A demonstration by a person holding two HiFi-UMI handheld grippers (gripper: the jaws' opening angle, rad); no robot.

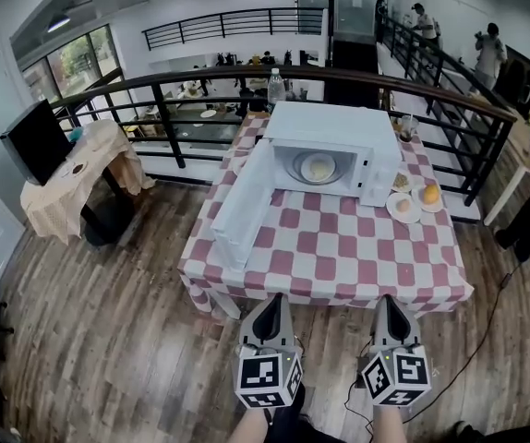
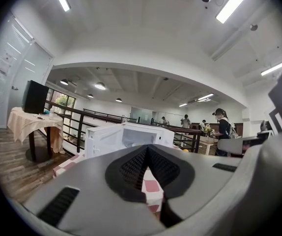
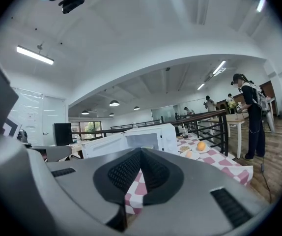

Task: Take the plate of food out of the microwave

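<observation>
Sitting inside the open white box microwave [image 1: 331,118], well ahead of both grippers: a round pale plate of food [image 1: 319,167]. The white door [image 1: 246,206] swings out ahead of the left gripper [image 1: 270,301]. A red-and-white checked table [image 1: 339,247] lies between. Left gripper and right gripper [image 1: 390,301] are both clenched, empty.

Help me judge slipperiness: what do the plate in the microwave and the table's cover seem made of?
Plate: glossy, greyish rim; ceramic or glass, too small to tell.
Table cover: soft cloth or vinyl, matte, red-and-white checks; it drapes in folds over the edges.
</observation>
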